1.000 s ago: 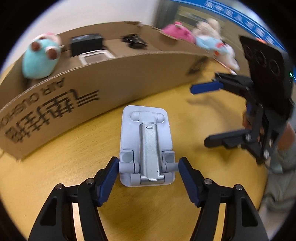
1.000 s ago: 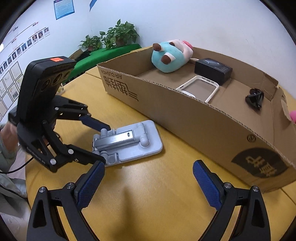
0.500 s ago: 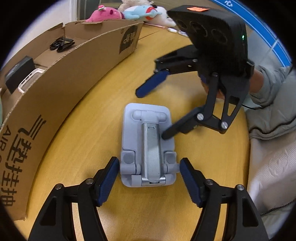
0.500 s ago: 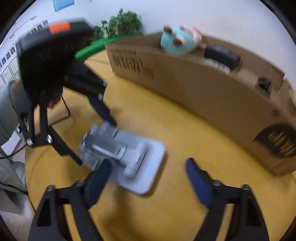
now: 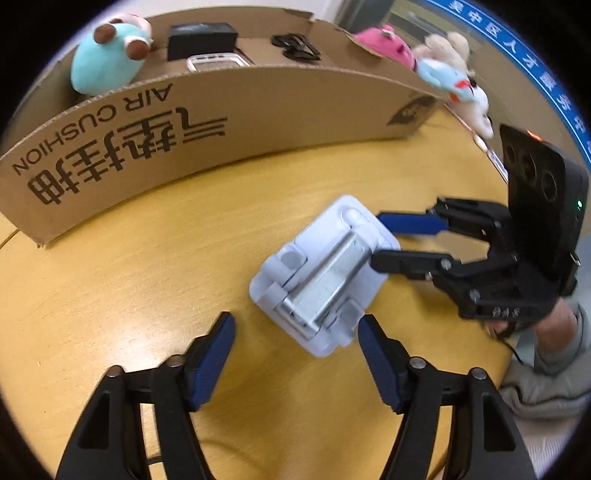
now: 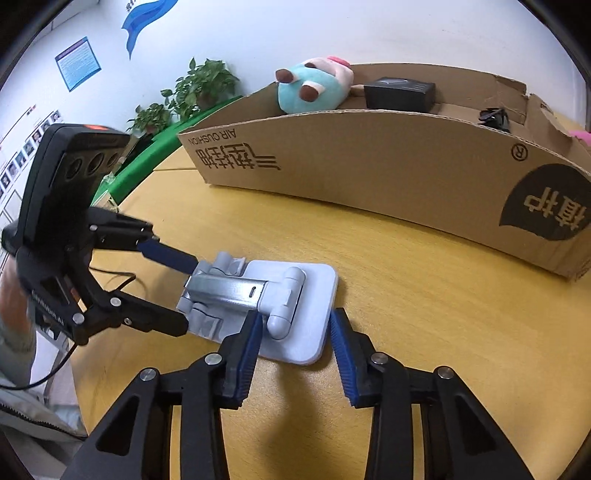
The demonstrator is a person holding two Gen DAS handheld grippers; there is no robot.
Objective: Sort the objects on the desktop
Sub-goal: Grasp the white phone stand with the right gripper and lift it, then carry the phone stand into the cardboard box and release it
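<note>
A folded white and silver phone stand lies flat on the yellow table; it also shows in the right wrist view. My left gripper is open, its blue pads just short of the stand's hinge end. My right gripper has its pads around the stand's flat base end, nearly closed on it; it also shows in the left wrist view. The long cardboard box stands behind.
The box holds a teal plush, a black case, a white phone case and a black clip. Pink and blue plush toys lie past the box's right end. Plants stand by the wall.
My left gripper let go of the stand and backed off. My right gripper swung round and came onto the stand's base end, and the stand has turned on the table.
</note>
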